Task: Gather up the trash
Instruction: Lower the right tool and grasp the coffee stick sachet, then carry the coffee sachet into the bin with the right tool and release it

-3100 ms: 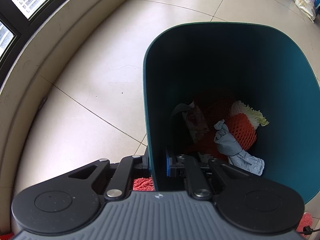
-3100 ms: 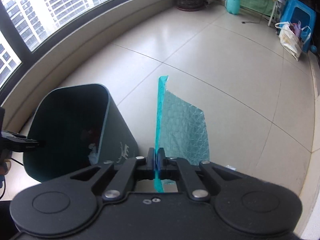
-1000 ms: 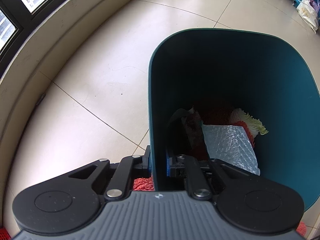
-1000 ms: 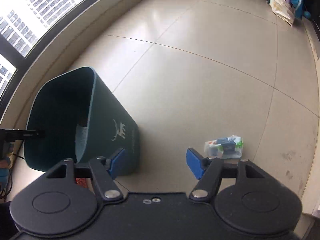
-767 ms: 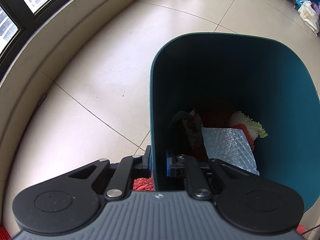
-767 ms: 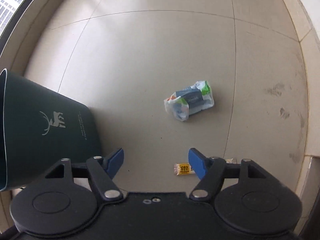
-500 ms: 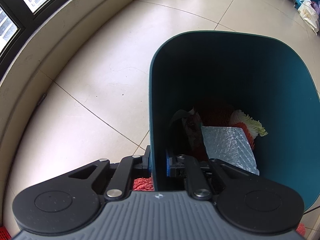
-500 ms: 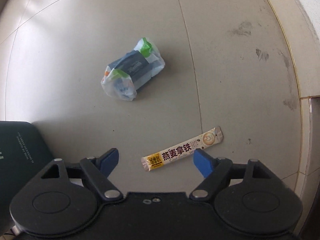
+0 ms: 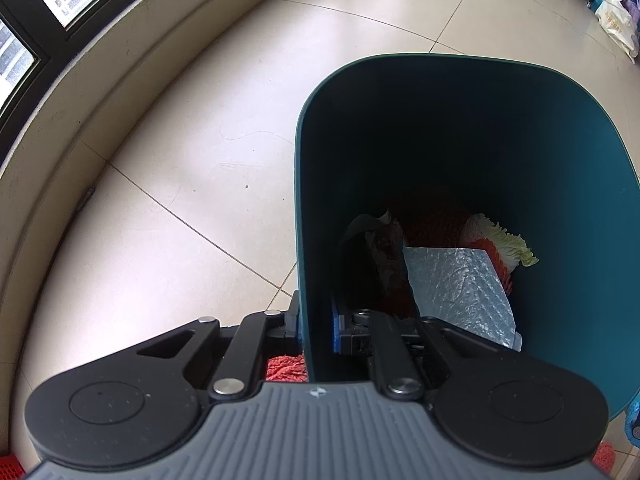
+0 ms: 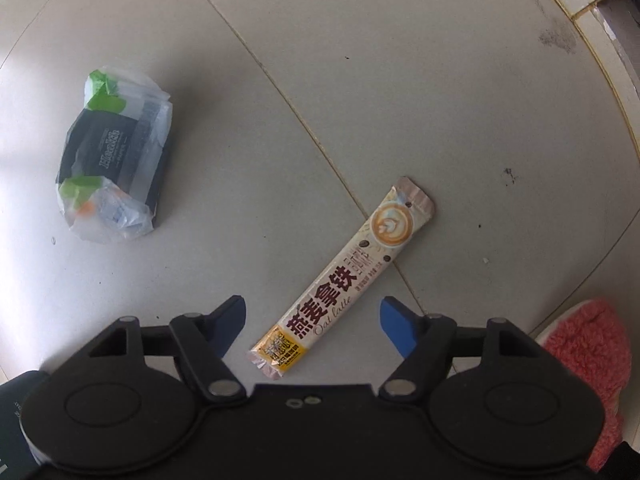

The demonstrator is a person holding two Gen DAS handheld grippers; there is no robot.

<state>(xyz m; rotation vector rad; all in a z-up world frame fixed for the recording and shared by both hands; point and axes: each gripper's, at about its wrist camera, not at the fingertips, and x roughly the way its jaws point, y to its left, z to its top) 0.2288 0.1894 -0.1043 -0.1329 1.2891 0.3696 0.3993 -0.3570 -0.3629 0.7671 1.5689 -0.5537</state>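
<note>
My left gripper [image 9: 316, 330] is shut on the near wall of the teal trash bin [image 9: 580, 168]. Inside the bin lie a silver bubble mailer [image 9: 460, 284], red netting and a cabbage leaf [image 9: 508, 240]. In the right wrist view my right gripper [image 10: 312, 316] is open just above the floor. A long oat latte sachet [image 10: 348, 276] lies on the tile with its near end between the open fingers. A crumpled plastic bag with a dark packet [image 10: 112, 160] lies further off to the left.
A curved window ledge [image 9: 60, 128] runs along the left of the bin. A red fuzzy slipper [image 10: 584, 364] is at the right edge of the right wrist view. A raised step edge [image 10: 600, 4] is at the far right. A white bag [image 9: 616, 24] sits far across the floor.
My right gripper let the bubble mailer fall into the bin, opened, swung right and down over the floor, and now straddles the sachet's near end. My left gripper has kept holding the bin.
</note>
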